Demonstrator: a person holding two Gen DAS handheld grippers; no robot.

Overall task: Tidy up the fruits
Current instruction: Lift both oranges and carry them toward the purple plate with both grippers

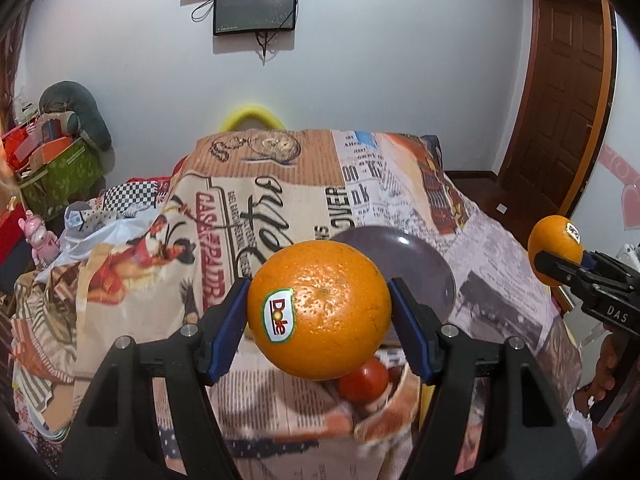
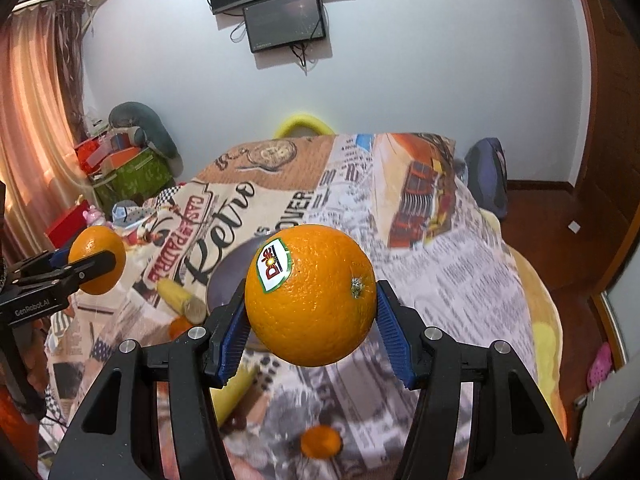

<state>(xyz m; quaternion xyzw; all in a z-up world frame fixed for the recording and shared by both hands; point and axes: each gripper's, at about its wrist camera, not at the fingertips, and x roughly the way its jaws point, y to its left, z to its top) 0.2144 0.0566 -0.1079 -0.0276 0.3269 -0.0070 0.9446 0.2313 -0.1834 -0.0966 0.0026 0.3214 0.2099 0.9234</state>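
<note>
My left gripper (image 1: 318,314) is shut on an orange (image 1: 320,310) with a Dole sticker, held above the table. It also shows at the left of the right wrist view (image 2: 96,266). My right gripper (image 2: 310,312) is shut on a second Dole orange (image 2: 310,296), also seen at the right of the left wrist view (image 1: 556,250). A dark grey plate (image 1: 420,264) lies on the printed tablecloth (image 1: 280,184) beyond the left orange; in the right wrist view it (image 2: 228,276) lies behind my orange.
A red tomato (image 1: 364,380) lies under the left orange. In the right wrist view a corn cob (image 2: 180,300), a banana (image 2: 232,392), and a small orange (image 2: 320,442) lie on the cloth. Boxes (image 2: 128,172) clutter the left; a wooden door (image 1: 560,100) stands right.
</note>
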